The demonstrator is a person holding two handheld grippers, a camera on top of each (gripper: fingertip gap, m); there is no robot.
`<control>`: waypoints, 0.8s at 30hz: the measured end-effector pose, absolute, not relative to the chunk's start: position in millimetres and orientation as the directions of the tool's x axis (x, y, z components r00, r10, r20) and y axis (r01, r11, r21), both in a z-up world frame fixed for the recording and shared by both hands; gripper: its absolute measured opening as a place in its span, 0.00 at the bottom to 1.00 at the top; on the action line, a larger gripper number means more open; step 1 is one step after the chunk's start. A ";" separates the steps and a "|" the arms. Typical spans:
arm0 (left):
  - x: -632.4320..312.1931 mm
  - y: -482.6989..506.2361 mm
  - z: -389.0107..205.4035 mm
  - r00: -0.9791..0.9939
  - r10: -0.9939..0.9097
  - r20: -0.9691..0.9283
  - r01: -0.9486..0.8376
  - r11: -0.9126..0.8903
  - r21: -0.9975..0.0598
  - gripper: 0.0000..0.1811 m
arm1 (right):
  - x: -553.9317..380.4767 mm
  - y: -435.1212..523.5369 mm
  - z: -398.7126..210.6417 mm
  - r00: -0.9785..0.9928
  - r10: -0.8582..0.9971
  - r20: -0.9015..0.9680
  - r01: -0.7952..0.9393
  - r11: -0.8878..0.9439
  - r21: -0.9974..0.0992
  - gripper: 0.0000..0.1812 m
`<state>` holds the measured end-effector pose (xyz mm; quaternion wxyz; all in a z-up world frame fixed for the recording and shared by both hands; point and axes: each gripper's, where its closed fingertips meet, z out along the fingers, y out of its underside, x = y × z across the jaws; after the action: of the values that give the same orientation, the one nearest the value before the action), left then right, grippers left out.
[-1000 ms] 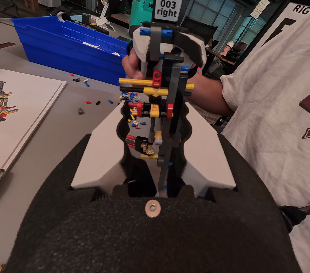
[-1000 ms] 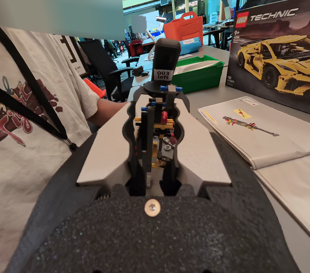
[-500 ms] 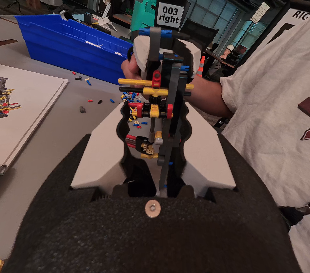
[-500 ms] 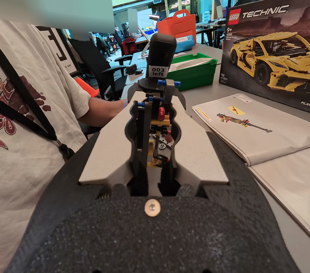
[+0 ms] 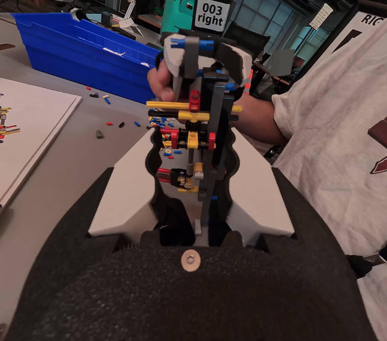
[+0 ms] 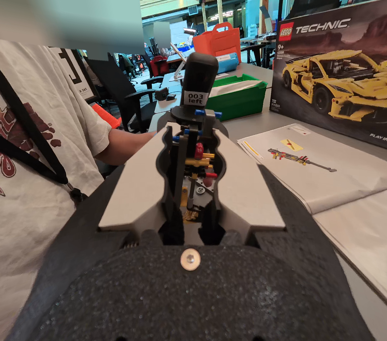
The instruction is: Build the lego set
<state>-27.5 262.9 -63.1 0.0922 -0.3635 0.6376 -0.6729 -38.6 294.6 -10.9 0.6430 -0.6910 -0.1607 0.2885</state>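
Both grippers clamp the same half-built lego frame (image 5: 211, 142) from opposite ends, holding it in the air above the grey table (image 5: 62, 174). In the left wrist view the left gripper (image 5: 191, 138) fills the lower centre, its two fingers closed on the near end of the frame. The right gripper (image 5: 206, 59) sits at upper centre, pinching the far end, with a hand (image 5: 161, 82) behind it. In the right wrist view the right gripper (image 6: 191, 142) closes around the frame (image 6: 194, 165) at the middle of the frame.

The likely trouble is strain. If the two grippers twist or pull against each other, the thin grey beam could flex and the yellow rods (image 5: 167, 105) or red connectors could pop loose. A slack grip on either end could let the frame swing or drop onto the table.

Only the left wrist view shows the blue bin (image 5: 83, 54) at upper left and the loose pieces (image 5: 163, 123) scattered at middle left, near the bin. Only the right wrist view shows the set's box (image 6: 330, 71) at the right edge, the green bin (image 6: 236, 98) beside it, and the open instruction booklet (image 6: 314, 167) at the right.
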 end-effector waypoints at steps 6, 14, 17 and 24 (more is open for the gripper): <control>-28.0 262.4 -63.3 -0.720 -0.584 0.375 -0.343 -0.170 -0.924 0.32 | -36.8 295.9 -11.1 0.772 0.597 -0.219 -0.178 -0.127 -0.976 0.16; -28.1 261.2 -63.2 -0.721 -0.582 0.376 -0.344 -0.170 -0.924 0.32 | -37.9 292.6 -9.3 0.744 0.612 -0.268 -0.215 -0.161 -0.963 0.18; -25.8 263.7 -64.3 -0.708 -0.590 0.389 -0.353 -0.181 -0.918 0.32 | -37.8 294.9 -11.0 0.764 0.589 -0.263 -0.191 -0.183 -0.964 0.22; -24.7 263.4 -63.3 -0.689 -0.629 0.361 -0.368 -0.126 -0.921 0.32 | -31.8 295.4 -12.3 0.831 0.542 -0.127 0.006 -0.236 -0.972 0.17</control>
<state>-24.7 263.4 -63.3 0.1012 -0.3814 0.6534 -0.6461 -31.8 295.4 -12.3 0.5906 -0.7528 -0.1818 0.2268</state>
